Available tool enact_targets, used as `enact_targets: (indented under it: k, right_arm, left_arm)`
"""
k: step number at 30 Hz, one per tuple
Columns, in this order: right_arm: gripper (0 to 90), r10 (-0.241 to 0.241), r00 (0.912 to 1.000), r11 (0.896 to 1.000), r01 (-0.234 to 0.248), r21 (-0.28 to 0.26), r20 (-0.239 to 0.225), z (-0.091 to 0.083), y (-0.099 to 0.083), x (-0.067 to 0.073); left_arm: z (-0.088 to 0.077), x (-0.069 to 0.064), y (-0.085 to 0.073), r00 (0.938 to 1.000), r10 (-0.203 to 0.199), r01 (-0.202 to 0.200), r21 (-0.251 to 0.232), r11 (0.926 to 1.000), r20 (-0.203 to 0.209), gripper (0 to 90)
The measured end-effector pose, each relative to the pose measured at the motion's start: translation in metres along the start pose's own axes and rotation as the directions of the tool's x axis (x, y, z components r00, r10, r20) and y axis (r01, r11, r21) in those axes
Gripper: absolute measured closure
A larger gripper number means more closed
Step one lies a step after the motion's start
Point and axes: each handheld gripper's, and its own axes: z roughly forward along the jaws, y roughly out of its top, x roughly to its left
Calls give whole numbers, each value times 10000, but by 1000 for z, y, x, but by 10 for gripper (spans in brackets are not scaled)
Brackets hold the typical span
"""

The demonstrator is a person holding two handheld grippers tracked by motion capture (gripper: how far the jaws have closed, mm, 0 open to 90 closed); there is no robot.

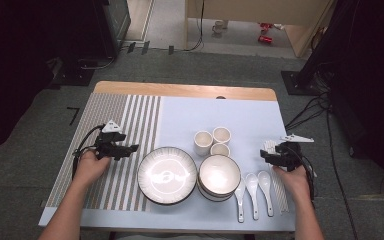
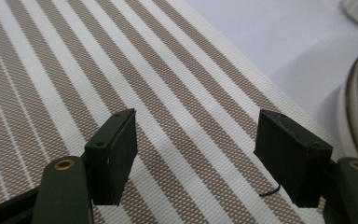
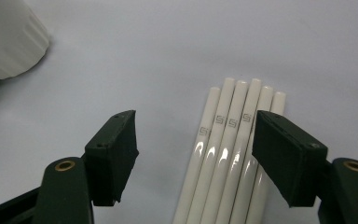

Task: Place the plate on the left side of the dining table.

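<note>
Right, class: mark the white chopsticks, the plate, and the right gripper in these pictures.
white chopsticks (image 3: pixel 230 154), right gripper view, on the glossy shafts.
plate (image 1: pixel 167 175), high view, on its shiny centre.
right gripper (image 3: pixel 193 156), right gripper view, midway between its open jaws.

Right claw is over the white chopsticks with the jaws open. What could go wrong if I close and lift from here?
The chopsticks lie packed side by side and look glossy; the right claw may pinch several or let them slip.

The spoons and stacked bowls sit close by; a sideways sweep could knock them.
</note>
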Motion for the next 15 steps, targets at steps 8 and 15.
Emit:
enact_targets:
  k: [8, 15]
  right_arm:
    - [325, 1, 9999, 10000, -2, -65, -129, -2, 4, 1]
    - [337, -33, 9998, 10000, 31, -85, -221, -7, 6, 5]
  left_arm:
    - [-2, 3, -1, 9950, -541, 516, 317, 9982, 835, 295]
    - [-10, 1, 2, 9923, -487, 501, -95, 9987, 1138, 272]
